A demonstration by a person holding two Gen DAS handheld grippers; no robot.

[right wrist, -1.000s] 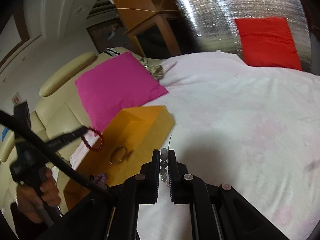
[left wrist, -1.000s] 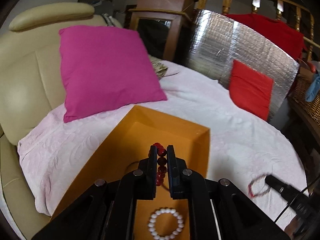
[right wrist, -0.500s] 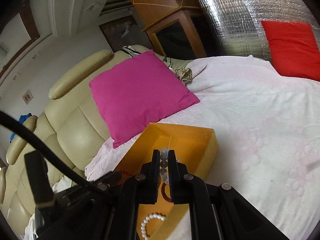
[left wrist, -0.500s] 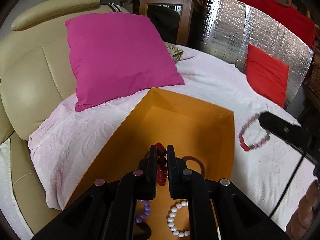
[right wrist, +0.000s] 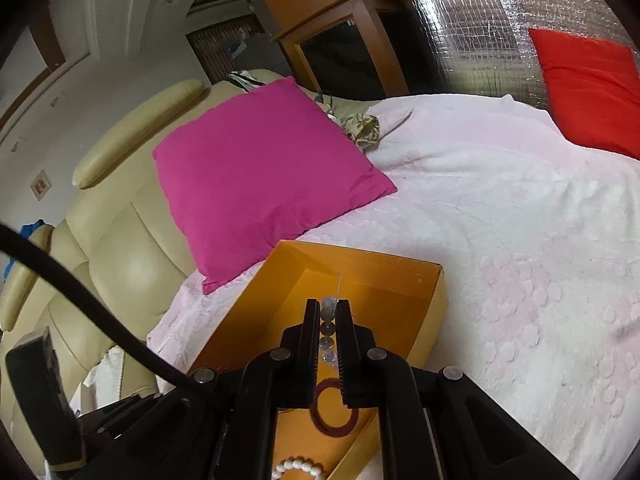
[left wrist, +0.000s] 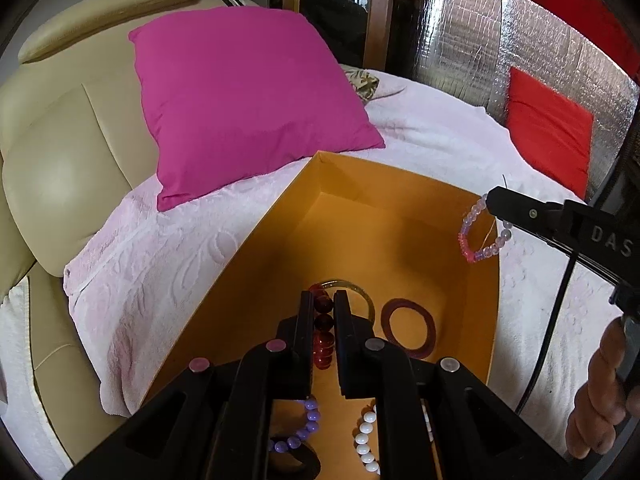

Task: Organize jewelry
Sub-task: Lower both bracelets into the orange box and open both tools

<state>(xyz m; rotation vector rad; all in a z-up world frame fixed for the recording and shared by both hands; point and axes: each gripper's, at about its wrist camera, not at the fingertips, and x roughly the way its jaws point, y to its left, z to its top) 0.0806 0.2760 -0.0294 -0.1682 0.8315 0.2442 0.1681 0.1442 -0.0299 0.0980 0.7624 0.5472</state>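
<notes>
Both my grippers are over the open orange cardboard box (left wrist: 256, 280) on the pale pink textured blanket (left wrist: 168, 264).

Left gripper (left wrist: 323, 308): fingers clenched on a dark red glossy bead bracelet (left wrist: 322, 324), beads stacked in the gap between the pads, held above the box interior.

Right gripper (right wrist: 329, 318): fingers clenched on a pale lilac translucent bead bracelet (right wrist: 328, 308). In the left wrist view its loop (left wrist: 478, 232) hangs from the right gripper's tip over the box's right wall, part pink, part lilac beads.

Inside the box, on the floor:
- dark maroon flat ring bangle (left wrist: 408, 328), right of my left fingers
- thin olive-gold bangle (left wrist: 360, 292), partly hidden behind the left fingers
- white pearl-like bead bracelet (left wrist: 366, 440), near end
- purple bead bracelet (left wrist: 300, 432), near end, just left of the white one

Magenta square cushion (left wrist: 244, 100) leans on the cream leather sofa back (left wrist: 60, 152), beyond the box's far left corner. Red cushion (left wrist: 548, 136) sits against a silver foil-faced panel (left wrist: 480, 60), well apart from the box. Part of a hand (left wrist: 600, 396) shows at the right edge of the left wrist view, on the right gripper's handle.
</notes>
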